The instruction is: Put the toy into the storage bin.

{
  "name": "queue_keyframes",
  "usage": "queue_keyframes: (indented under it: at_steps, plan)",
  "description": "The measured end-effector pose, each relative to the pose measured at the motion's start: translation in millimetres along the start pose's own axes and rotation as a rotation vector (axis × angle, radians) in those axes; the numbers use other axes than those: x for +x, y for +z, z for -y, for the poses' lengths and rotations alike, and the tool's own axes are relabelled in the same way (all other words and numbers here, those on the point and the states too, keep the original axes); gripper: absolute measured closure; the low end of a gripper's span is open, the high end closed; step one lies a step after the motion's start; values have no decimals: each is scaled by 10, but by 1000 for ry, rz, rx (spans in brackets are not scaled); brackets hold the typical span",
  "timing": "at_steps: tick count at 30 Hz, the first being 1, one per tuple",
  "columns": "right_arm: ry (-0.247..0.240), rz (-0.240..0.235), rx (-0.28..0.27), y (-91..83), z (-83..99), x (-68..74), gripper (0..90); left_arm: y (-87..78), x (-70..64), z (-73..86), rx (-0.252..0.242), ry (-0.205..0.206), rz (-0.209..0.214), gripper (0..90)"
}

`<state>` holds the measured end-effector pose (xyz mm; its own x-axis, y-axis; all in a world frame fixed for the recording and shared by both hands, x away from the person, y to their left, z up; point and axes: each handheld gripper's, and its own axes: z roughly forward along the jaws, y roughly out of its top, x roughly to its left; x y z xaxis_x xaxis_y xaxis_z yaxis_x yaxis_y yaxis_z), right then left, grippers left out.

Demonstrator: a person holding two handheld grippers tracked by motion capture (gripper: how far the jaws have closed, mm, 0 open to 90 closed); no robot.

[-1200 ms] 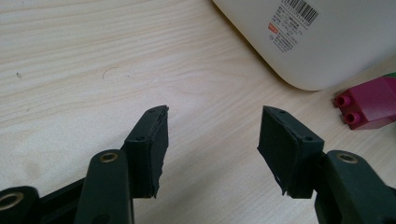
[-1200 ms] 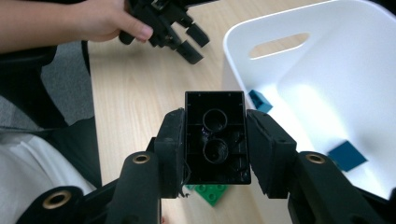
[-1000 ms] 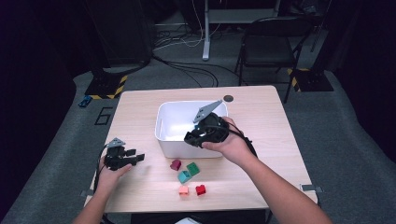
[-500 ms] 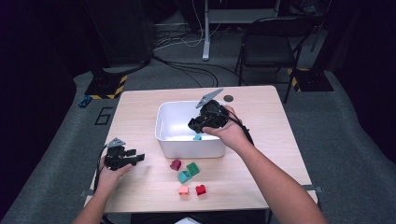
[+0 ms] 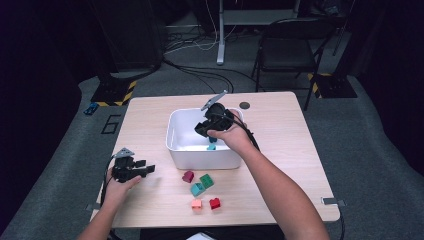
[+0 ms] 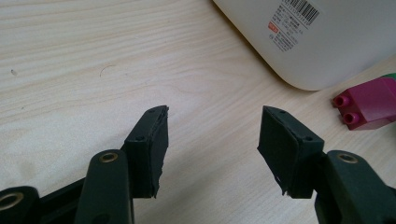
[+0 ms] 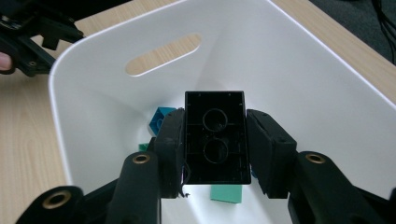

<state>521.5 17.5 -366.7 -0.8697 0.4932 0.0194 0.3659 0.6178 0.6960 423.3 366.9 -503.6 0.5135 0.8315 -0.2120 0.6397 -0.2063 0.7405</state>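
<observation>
Right tool (image 7: 214,140) clamped on a black hollow plastic brick (image 7: 215,137), held over the white plastic bin (image 5: 175,142) at table (image 5: 280,125) centre. Blue brick (image 7: 159,119) and green brick (image 7: 226,193) lie on the bin floor. Left tool (image 6: 212,135) jaws apart, nothing between, at 8 o'clock of the bin; magenta brick (image 6: 366,103) near its 2 o'clock.

Bright light on the table (image 5: 280,150), dark surroundings, slightly soft focus.
</observation>
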Motion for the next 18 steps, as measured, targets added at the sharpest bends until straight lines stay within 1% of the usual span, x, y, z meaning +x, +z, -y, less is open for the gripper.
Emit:
queue_keyframes:
  at_steps: [3, 8, 11, 12, 15, 17, 18]
  plan:
    - [11, 8, 19, 107, 9, -46, 585, 3, 3, 1, 2, 0, -1, 423]
    - [33, 11, 39, 235, 8, -123, 585, 5, 4, -1, 0, -1, -1, 423]
    - [36, 1, 52, 311, 1, -138, 585, 5, 2, 0, 2, 0, -1, 423]
    - [29, -1, 50, 339, -2, -144, 585, 5, 1, -1, 2, 1, -1, 422]
    - [37, -9, 64, 407, -2, -139, 582, 3, 1, -1, 1, 1, 0, 423]
    - [38, -18, 69, 437, 0, -145, 556, 2, 6, 0, 0, 1, 0, 422]
    - [36, -11, 66, 454, 1, -149, 531, 3, 7, 0, 0, 1, 0, 422]
